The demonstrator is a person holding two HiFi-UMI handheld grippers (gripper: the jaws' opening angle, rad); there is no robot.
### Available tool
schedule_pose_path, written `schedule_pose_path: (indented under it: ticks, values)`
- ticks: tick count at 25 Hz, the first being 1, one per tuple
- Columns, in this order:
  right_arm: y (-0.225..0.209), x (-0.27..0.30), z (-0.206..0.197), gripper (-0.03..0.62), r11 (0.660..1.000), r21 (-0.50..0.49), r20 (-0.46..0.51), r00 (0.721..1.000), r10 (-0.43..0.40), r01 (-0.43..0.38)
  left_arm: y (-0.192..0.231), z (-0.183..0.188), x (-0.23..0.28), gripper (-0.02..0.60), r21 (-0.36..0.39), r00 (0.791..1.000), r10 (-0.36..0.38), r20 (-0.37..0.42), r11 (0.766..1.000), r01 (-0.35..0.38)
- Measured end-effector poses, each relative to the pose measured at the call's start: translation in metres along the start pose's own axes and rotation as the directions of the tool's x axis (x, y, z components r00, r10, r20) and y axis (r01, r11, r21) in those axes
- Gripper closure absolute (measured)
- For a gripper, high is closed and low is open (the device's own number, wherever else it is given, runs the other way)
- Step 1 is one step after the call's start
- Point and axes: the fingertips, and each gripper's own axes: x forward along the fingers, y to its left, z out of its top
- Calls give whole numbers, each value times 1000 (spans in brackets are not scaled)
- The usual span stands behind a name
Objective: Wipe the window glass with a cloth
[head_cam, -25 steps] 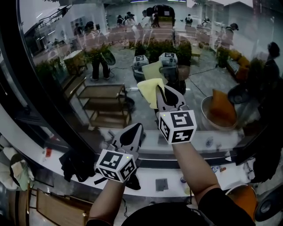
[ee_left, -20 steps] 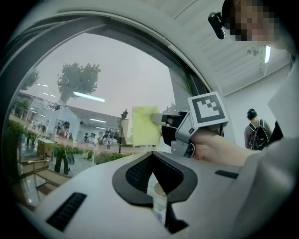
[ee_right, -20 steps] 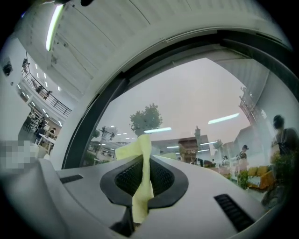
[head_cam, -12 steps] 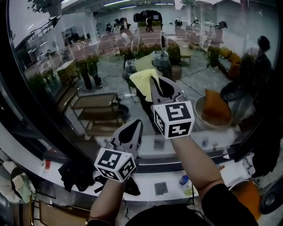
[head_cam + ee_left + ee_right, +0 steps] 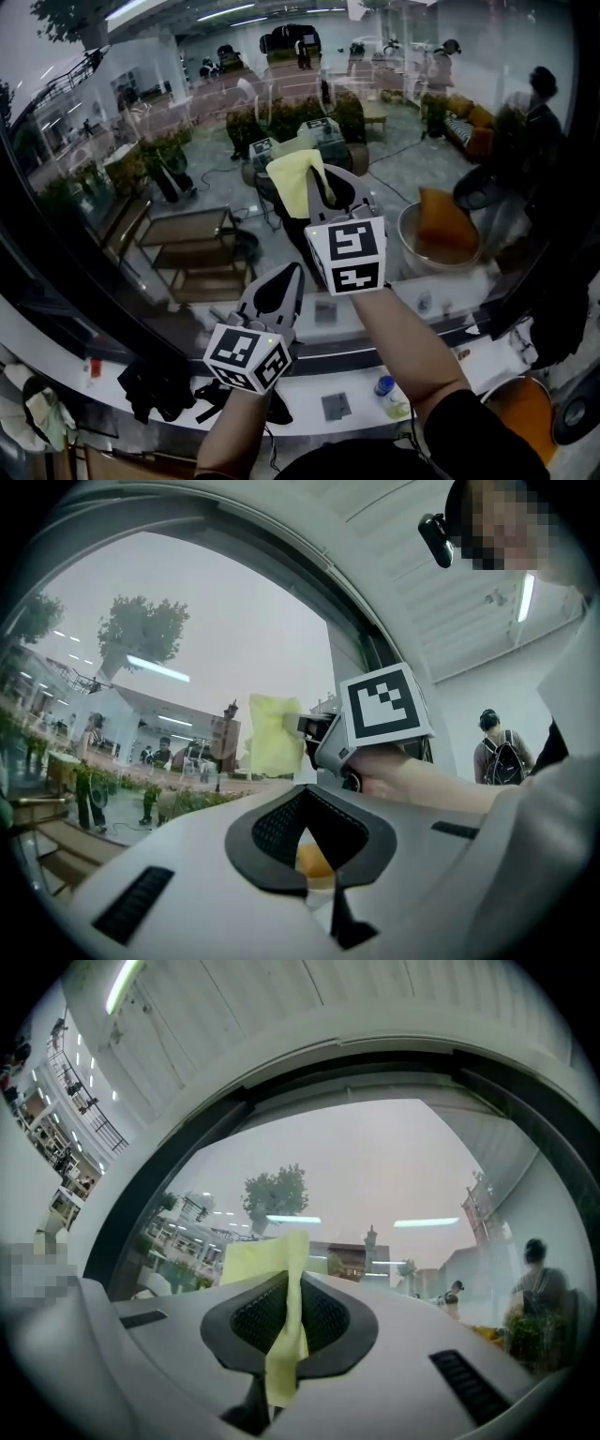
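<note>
You face window glass (image 5: 141,187) in open office-like hall: people (image 5: 225,58) top centre, planters (image 5: 281,117) mid-frame, sofa (image 5: 461,111) upper right, strip lights (image 5: 230,11) along top.

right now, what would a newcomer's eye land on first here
The pale yellow fabric cloth, clamped in the right gripper and held up at the large window glass, centre of the head view. Next, the left gripper, jaws together and empty, lower and to its left.
</note>
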Motion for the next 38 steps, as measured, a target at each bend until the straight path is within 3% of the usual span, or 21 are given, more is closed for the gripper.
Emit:
schedule_pose_path:
  ticks: [14, 38]
  values:
    - [-35, -15, -2, 555, 1000, 14, 18, 1000, 0, 0, -15, -15, 25, 577, -7, 999, -4, -43, 1000, 4]
    - [-212, -95, -33, 554, 988, 3, -63, 986, -153, 154, -144, -23, 118, 577, -21, 988, -143, -66, 990, 141]
